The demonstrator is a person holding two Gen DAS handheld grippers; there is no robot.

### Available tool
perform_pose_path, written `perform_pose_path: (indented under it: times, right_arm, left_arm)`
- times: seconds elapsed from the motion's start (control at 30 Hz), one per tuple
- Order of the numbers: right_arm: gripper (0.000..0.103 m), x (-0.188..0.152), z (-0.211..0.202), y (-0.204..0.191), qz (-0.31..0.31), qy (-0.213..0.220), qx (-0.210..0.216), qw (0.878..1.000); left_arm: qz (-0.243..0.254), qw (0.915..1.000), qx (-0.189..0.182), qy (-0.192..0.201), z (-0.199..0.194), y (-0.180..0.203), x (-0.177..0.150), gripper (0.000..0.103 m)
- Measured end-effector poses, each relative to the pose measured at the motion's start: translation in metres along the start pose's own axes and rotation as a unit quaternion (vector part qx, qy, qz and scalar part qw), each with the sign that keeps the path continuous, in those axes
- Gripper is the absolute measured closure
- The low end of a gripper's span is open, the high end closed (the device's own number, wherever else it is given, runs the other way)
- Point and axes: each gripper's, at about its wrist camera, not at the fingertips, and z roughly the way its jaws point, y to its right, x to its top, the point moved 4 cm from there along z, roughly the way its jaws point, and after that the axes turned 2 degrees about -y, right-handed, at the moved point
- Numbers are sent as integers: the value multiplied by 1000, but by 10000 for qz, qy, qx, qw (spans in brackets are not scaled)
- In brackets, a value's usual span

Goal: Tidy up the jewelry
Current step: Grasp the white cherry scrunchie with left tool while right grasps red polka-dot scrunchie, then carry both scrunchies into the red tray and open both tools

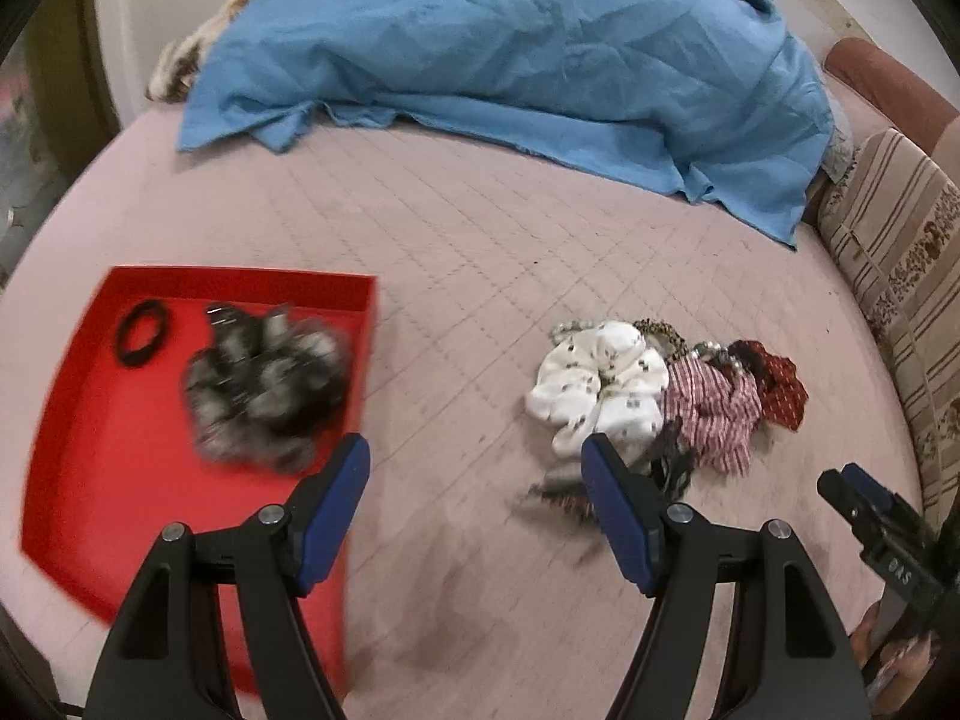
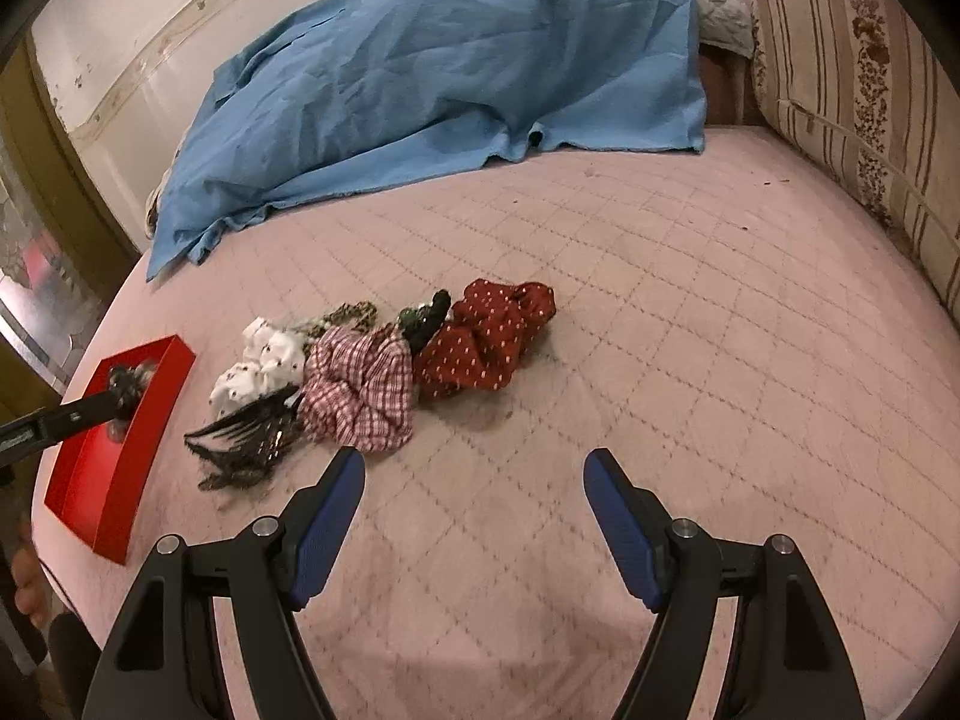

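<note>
Both tongs are hanging empty with their blue pads apart: the left gripper point(image 1: 474, 468) is sitting between the shallow red cardboard tray point(image 1: 72, 456), off its left finger, and the pile of loose pieces ahead of its right finger, while the right gripper point(image 2: 474, 480) is facing bare quilted pink bedcover point(image 2: 660, 330). The sorting looks partly done, since a fuzzy grey-and-black scrunchie point(image 1: 267, 384) and a thin black hair tie point(image 1: 141, 333) are lying in the tray. Next, I'd judge, the left tongs are needing to drop onto the white printed scrunchie point(image 1: 600, 384), nearest of the heap beside the red-checked scrunchie point(image 1: 714, 414) and the dark red dotted scrunchie point(image 2: 480, 342); the dark feathery piece point(image 2: 246, 444) is too blurred to name.
</note>
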Motion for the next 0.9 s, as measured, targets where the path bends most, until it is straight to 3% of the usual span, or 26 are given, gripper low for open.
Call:
perform_pose_path:
  times: [0.27,0.43,0.53,0.63,0.67,0.7,0.77,0.9]
  right_arm:
    - [23,32,31,21,502,18,108,9987]
    - [48,48,54,32,732,-118,152,9971]
    - [56,51,68,35,820,-227,195,9962]
    - [62,52,77,36,912,-289,281,9950]
    - [65,53,79,36,933,-302,318,9947]
    - [73,53,81,36,955,-316,376,9942]
    - [85,54,84,35,970,-341,466,9936]
    - [91,53,75,33,984,-244,570,9932]
  left_arm:
    - [-246,9981,-387,-419,58,3,26,31]
    - [-244,9962,-636,-538,83,9,30,31]
    - [-99,9933,-953,-650,93,21,32,31]
    - [136,9936,-883,-687,101,32,28,32]
    - [214,9944,-808,-645,101,35,27,42]
    - [264,9948,-763,-629,100,36,27,68]
    - [279,9932,-821,-771,103,38,25,93]
    - [200,9943,-866,-583,89,39,28,93]
